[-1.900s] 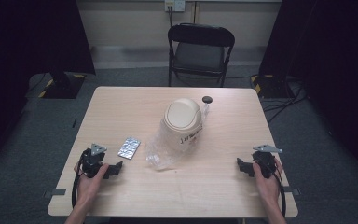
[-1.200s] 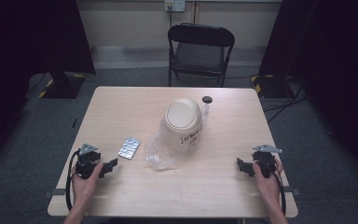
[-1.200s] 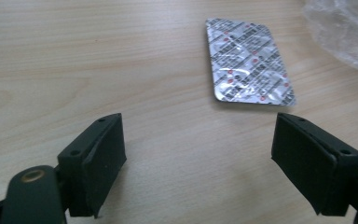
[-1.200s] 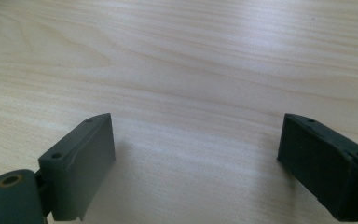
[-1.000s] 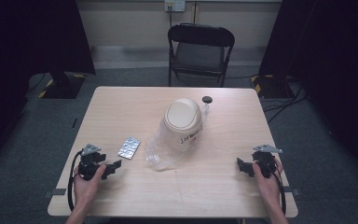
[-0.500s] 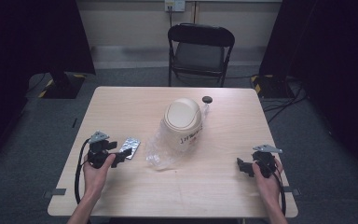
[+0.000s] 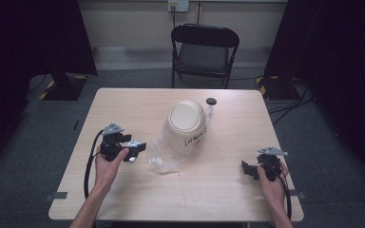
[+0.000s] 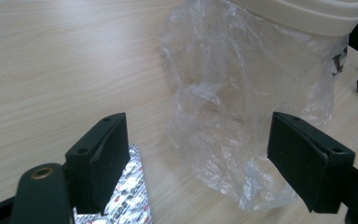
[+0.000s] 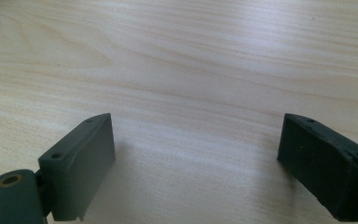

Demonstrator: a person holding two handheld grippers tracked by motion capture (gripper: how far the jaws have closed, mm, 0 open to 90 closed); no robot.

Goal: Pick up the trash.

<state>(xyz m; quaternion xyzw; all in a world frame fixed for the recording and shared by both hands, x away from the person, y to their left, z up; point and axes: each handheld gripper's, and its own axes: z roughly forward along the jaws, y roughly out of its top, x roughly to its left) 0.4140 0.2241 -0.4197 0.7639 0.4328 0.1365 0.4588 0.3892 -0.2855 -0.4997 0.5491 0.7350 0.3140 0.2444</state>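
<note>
Wooden table (image 7: pixel 123 102), cream bin (image 7: pixel 186 121) in clear bag (image 7: pixel 166 154), blister pack (image 8: pixel 128 198)

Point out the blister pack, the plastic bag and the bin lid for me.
blister pack (image 8: pixel 128 196): left gripper view, on its foil face beside the left jaw.
plastic bag (image 8: pixel 233 121): left gripper view, on its crumpled middle.
bin lid (image 7: pixel 186 116): high view, on the dome's top.
</note>
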